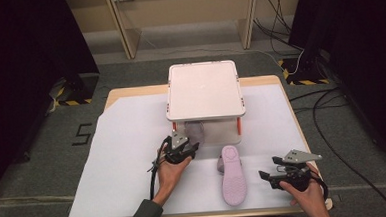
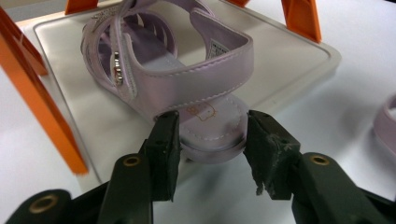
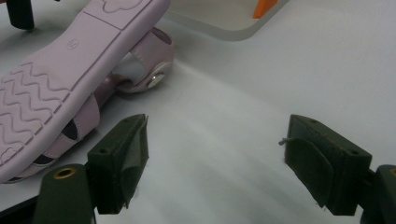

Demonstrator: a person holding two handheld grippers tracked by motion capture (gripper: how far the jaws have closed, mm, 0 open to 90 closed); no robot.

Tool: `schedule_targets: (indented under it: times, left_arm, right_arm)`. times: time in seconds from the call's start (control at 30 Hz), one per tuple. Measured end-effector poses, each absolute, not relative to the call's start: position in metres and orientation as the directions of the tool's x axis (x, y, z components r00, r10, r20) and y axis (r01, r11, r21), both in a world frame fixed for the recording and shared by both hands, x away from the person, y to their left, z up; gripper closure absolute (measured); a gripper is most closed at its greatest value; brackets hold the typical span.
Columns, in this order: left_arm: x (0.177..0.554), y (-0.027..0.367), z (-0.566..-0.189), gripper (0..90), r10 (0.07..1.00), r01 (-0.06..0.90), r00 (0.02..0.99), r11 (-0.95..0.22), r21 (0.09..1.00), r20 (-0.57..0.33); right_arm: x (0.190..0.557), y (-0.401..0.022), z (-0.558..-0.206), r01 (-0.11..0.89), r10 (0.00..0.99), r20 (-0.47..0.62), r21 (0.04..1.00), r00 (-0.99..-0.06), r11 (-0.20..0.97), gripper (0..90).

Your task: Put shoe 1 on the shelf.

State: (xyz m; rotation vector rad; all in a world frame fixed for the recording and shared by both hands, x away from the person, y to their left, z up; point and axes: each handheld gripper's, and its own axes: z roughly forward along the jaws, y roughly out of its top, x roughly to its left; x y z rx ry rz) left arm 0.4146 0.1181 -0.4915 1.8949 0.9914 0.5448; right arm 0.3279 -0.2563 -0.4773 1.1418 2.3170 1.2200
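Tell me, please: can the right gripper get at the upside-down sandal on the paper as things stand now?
Probably yes. The right gripper is open and sits just beside the upside-down sandal, which lies sole up on the white paper. Nothing stands between them; the left gripper is busy at the other sandal under the shelf.

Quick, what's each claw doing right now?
Left gripper: jaws either side of the lilac strappy sandal's heel; grip cannot be told.
Right gripper: open, holding nothing.

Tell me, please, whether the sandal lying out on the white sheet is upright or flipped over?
Flipped over. The lilac sandal on the white sheet lies sole up: its zigzag tread faces the camera and its straps are underneath.
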Motion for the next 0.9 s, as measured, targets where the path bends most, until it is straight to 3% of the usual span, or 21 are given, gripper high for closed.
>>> schedule_targets:
  times: [0.43, 0.53, 0.57, 0.7, 0.9]
  left_arm:
    - [0.430, 0.119, -0.494, 57.3, 0.834, 0.429, 0.551, -0.262, 0.864, -0.020]
    - [0.429, 0.120, -0.493, 53.0, 0.834, 0.424, 0.551, -0.249, 0.871, -0.029]
    - [0.427, 0.121, -0.491, 44.2, 0.831, 0.428, 0.555, -0.236, 0.873, -0.048]
    - [0.414, 0.127, -0.484, 34.4, 0.816, 0.414, 0.572, -0.195, 0.889, -0.087]
    - [0.389, 0.139, -0.474, 25.5, 0.789, 0.419, 0.602, -0.179, 0.890, -0.124]
  right_arm:
    - [0.328, -0.256, -0.477, 0.513, 0.754, 0.106, 0.793, -0.648, 0.329, 22.6]
    - [0.328, -0.256, -0.477, 0.510, 0.753, 0.104, 0.794, -0.649, 0.331, 22.6]
    - [0.328, -0.256, -0.477, 0.511, 0.754, 0.103, 0.794, -0.649, 0.331, 22.6]
    - [0.328, -0.257, -0.477, 0.511, 0.755, 0.103, 0.794, -0.647, 0.330, 22.6]
    - [0.328, -0.256, -0.477, 0.509, 0.755, 0.103, 0.796, -0.647, 0.328, 22.8]
